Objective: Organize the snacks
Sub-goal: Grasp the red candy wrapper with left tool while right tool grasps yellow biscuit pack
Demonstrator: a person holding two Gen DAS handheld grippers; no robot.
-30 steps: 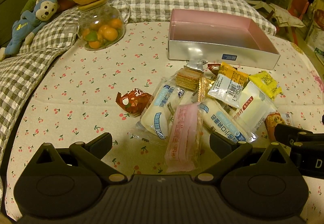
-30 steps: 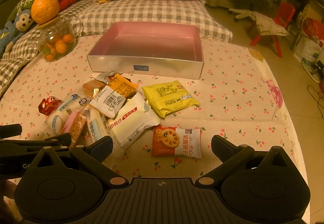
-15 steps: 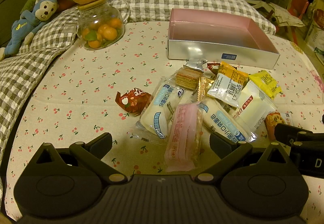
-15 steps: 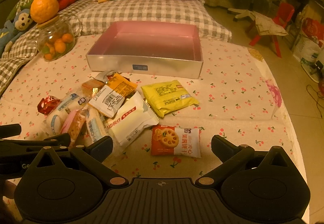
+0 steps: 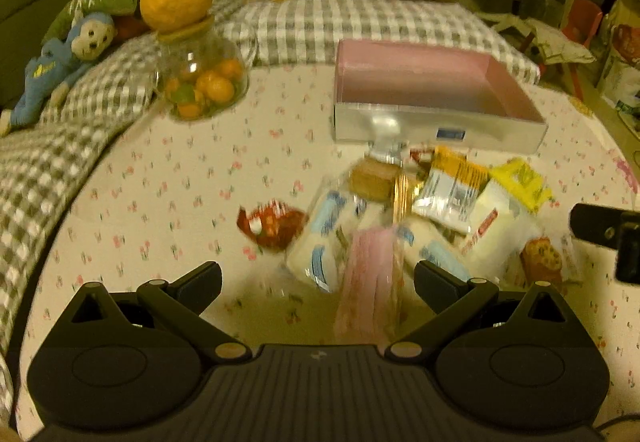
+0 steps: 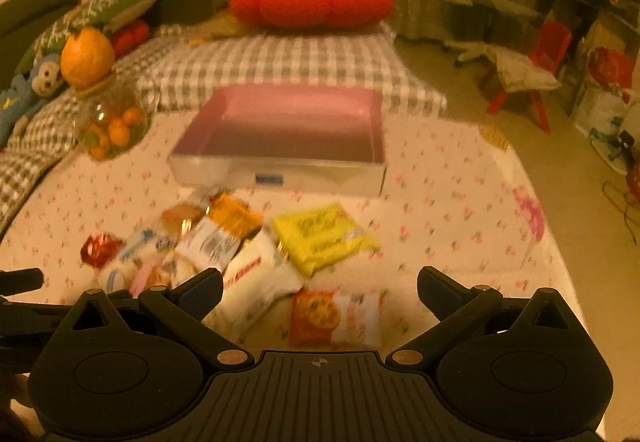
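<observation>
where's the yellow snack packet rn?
Right wrist view: yellow packet lies flat on the bedspread, right edge of the snack pile, in front of the pink box.

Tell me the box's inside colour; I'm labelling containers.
Pink inside the box, with silver outer walls; clearest in the right wrist view.

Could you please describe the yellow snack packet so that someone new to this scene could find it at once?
Start at the pink-lined box on the cherry-print bedspread. Just in front of it lies a pile of snack packets, and the yellow snack packet sits at that pile's right edge. It is the only plain bright-yellow wrapper, lying flat beside the white packet.
</observation>
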